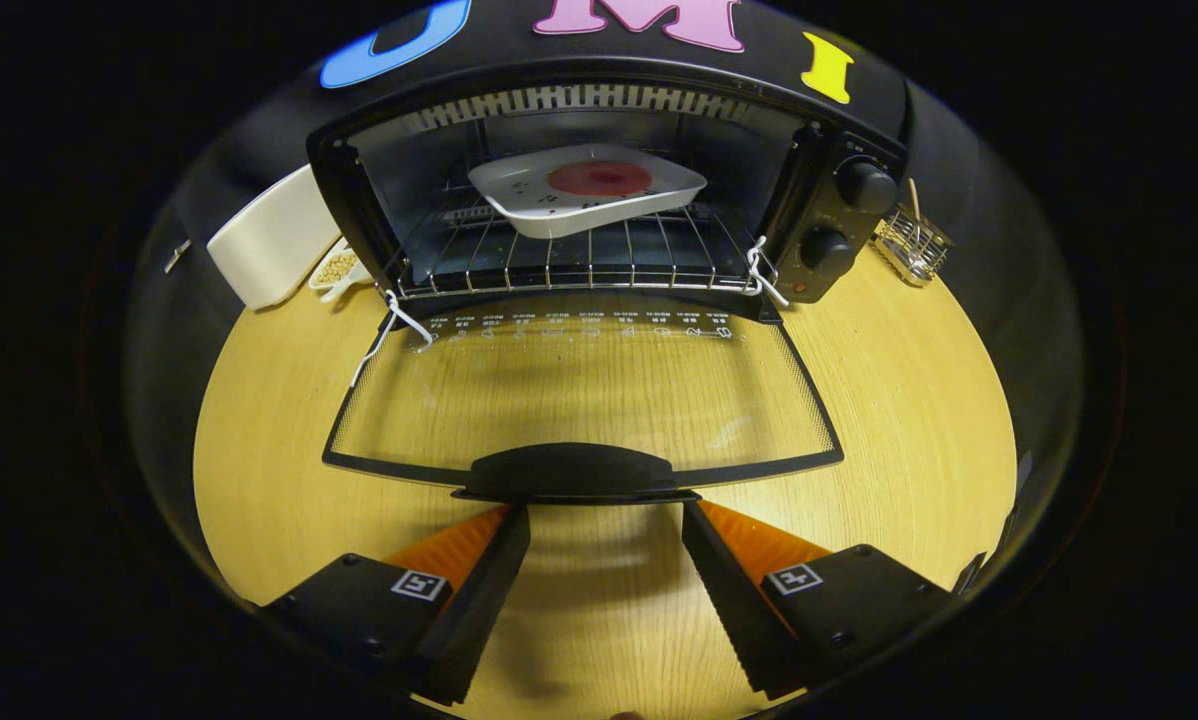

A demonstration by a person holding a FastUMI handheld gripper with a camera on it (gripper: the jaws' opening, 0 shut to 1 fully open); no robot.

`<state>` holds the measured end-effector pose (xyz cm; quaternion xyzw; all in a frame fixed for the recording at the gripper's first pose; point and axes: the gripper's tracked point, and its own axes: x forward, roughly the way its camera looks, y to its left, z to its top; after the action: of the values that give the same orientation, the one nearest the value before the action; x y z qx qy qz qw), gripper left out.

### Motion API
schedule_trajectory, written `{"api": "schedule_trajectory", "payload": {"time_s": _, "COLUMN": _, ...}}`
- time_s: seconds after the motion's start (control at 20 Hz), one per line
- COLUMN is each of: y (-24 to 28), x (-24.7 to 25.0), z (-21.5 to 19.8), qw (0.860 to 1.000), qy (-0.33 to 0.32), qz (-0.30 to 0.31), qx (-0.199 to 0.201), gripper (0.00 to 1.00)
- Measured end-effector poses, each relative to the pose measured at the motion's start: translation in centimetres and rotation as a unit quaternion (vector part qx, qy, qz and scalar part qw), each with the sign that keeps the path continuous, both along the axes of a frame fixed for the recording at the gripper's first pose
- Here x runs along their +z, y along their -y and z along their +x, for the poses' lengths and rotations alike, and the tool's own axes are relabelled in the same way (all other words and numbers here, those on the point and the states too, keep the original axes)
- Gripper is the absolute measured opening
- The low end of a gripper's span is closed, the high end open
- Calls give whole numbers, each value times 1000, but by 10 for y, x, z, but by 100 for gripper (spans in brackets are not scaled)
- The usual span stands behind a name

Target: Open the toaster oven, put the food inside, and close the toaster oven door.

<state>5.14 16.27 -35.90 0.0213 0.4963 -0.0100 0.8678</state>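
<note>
A black toaster oven (839, 215) stands at the back of the wooden table with its glass door (579, 390) folded down flat toward me. Inside, on the wire rack (559, 262), rests a white square dish (519, 195) holding a round red piece of food (599, 178). The door's dark handle (571, 472) lies just ahead of my fingertips. My gripper (606, 510) is open, its fingers spread either side of the handle's width, nothing between them.
Left of the oven a white curved container (271, 240) stands beside a small dish of pale beans (337, 268). A small wire basket (911, 244) sits to the oven's right. Two knobs (864, 187) are on the oven's right panel. Bare wooden tabletop (919, 400) flanks the door.
</note>
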Motion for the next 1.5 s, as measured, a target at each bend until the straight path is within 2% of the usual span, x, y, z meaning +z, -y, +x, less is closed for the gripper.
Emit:
{"api": "schedule_trajectory", "payload": {"time_s": 0.35, "y": 2, "x": 34, "z": 0, "qw": 999, "qy": 41, "qz": 21, "qx": 10, "gripper": 100}}
{"api": "schedule_trajectory", "payload": {"time_s": 0.55, "y": 2, "x": 72, "z": 11, "qw": 995, "qy": 95, "qz": 27, "qx": 12, "gripper": 100}}
{"api": "schedule_trajectory", "payload": {"time_s": 0.8, "y": 24, "x": 125, "z": 25, "qw": 988, "qy": 150, "qz": 30, "qx": -7, "gripper": 100}}
{"api": "schedule_trajectory", "payload": {"time_s": 1.0, "y": 59, "x": 186, "z": 31, "qw": 968, "qy": 248, "qz": 31, "qx": -14, "gripper": 99}}
{"api": "schedule_trajectory", "payload": {"time_s": 1.2, "y": 105, "x": 244, "z": 23, "qw": 946, "qy": 321, "qz": 33, "qx": -40, "gripper": 99}}
{"api": "schedule_trajectory", "payload": {"time_s": 1.5, "y": 187, "x": 335, "z": -9, "qw": 889, "qy": 453, "qz": 17, "qx": -60, "gripper": 98}}
